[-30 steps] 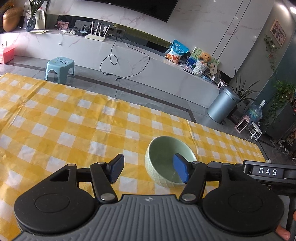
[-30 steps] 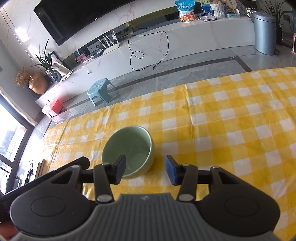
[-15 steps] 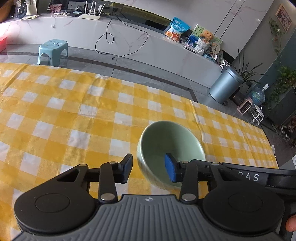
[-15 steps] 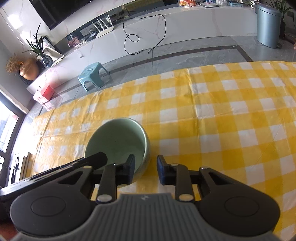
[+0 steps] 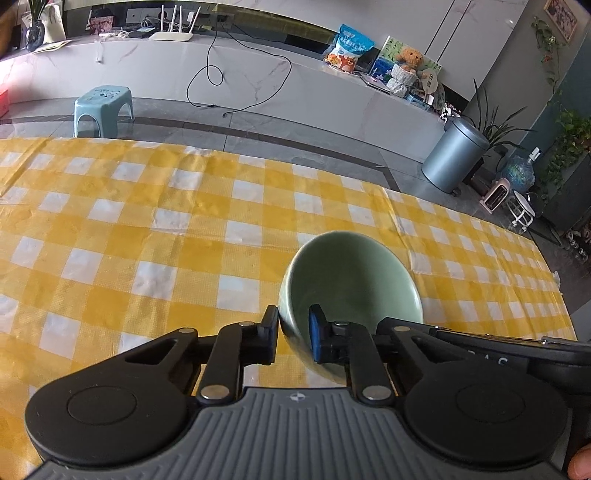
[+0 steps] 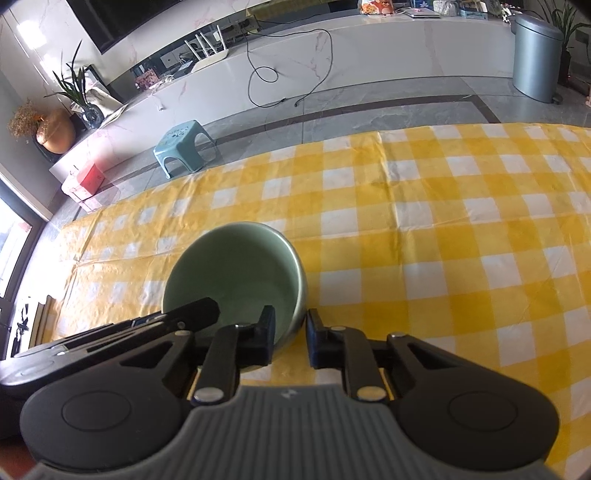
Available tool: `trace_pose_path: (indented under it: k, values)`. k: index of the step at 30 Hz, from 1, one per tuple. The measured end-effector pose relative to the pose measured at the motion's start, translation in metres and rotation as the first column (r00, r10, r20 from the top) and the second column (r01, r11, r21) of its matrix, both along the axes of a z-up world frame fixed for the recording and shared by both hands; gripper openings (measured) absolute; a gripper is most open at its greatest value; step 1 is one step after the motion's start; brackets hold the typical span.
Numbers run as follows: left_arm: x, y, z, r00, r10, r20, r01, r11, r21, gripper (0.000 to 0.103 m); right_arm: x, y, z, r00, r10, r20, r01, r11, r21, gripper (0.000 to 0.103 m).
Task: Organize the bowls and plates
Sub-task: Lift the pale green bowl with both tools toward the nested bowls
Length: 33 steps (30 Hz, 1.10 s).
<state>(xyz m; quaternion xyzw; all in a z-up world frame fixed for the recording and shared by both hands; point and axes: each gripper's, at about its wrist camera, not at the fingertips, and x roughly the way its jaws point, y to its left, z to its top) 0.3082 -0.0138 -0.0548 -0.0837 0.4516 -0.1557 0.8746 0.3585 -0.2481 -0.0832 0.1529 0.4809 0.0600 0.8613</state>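
Left gripper (image 5: 293,332): my wide jaws are closing across the green bowl (image 5: 351,280) wall.
Right gripper (image 6: 290,338): likewise, opposite wall.

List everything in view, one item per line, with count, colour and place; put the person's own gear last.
bowl: one, pale green, on the tablecloth, both grippers at its rim
tablecloth: one, yellow and white check, over the table
stool: one, light blue, on the floor beyond the table
bin: one, grey-blue, on the floor at right
router: one, white, on the long ledge
left gripper: black, blue pads, jaws closing on the bowl's wall
right gripper: black, jaws closing on the bowl's wall
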Motion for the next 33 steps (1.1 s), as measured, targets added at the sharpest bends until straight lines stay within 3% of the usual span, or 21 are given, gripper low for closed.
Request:
trace_pose_path:
  k: [8, 15, 23, 29, 33]
  values:
    - [-0.020, 0.002, 0.013, 0.999, 0.007, -0.034, -0.007, 1.000, 0.001, 0.014, -0.017, -0.002, 0.019, 1.000, -0.012, -0.005, 0.012, 1.000, -0.004, 0.008]
    - [-0.059, 0.003, 0.051, 0.999, 0.032, -0.032, -0.032, 0.999, -0.013, 0.014, -0.059, -0.007, 0.045, 0.999, -0.027, -0.026, 0.028, 0.999, 0.036, 0.008]
    - [-0.128, 0.004, 0.097, 0.998, 0.068, 0.016, -0.068, 0.997, -0.022, 0.014, -0.140, -0.011, 0.085, 0.997, -0.059, 0.041, 0.054, 0.992, 0.116, 0.008]
    - [-0.184, 0.008, 0.117, 0.993, 0.097, 0.069, -0.094, 0.994, -0.051, 0.014, -0.212, -0.008, 0.110, 0.989, -0.064, 0.137, 0.048, 0.992, 0.118, 0.008]
    - [-0.218, 0.009, 0.119, 0.993, 0.097, 0.065, -0.091, 0.991, -0.094, 0.014, -0.254, -0.017, 0.115, 0.982, -0.075, 0.175, 0.052, 0.990, 0.135, 0.008]
